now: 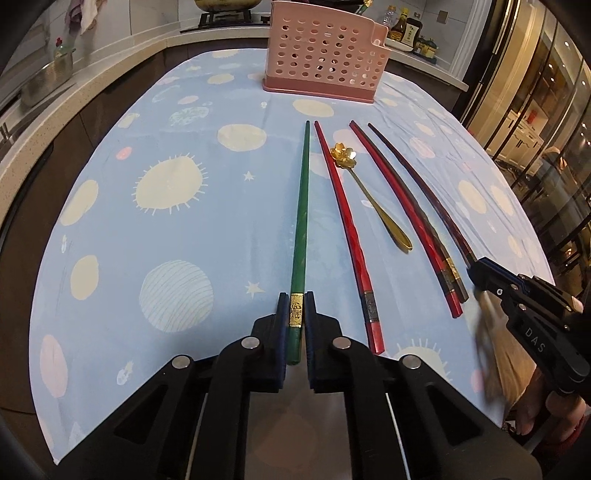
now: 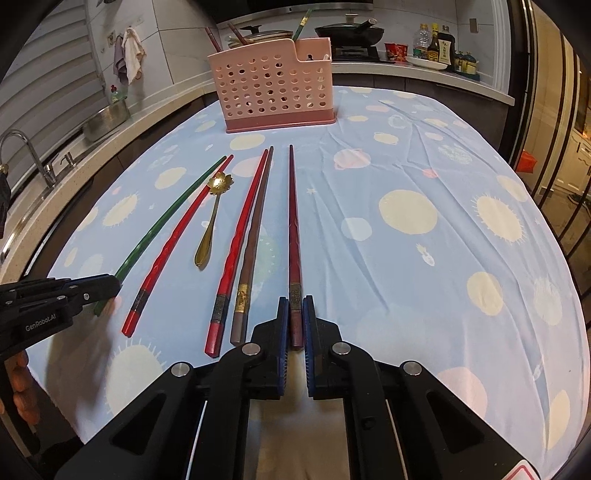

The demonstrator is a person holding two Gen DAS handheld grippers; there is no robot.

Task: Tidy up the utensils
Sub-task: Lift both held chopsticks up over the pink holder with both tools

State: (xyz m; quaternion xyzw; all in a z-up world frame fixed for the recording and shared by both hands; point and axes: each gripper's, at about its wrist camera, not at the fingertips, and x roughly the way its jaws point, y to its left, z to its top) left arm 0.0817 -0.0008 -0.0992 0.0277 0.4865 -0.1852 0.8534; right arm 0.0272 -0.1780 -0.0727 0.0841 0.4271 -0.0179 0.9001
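On the blue planet-print tablecloth lies a row of chopsticks. My left gripper (image 1: 296, 301) is shut on the green chopstick (image 1: 301, 221) at its gold band. My right gripper (image 2: 294, 304) is shut on the dark red chopstick (image 2: 293, 229) near its banded end; both sticks still lie along the cloth. Between them lie a red chopstick (image 1: 347, 229), a gold flower-bowl spoon (image 1: 364, 192), another red chopstick (image 2: 240, 236) and a brown one (image 2: 255, 236). The pink perforated utensil holder (image 2: 273, 88) stands at the far end with several utensils in it.
A kitchen counter with a sink, a faucet (image 2: 26, 147) and a metal pot (image 2: 105, 118) runs along the left. A stove with a wok (image 2: 351, 31) and sauce bottles (image 2: 439, 46) sit behind the holder. A person's hand (image 2: 22, 387) holds the left gripper.
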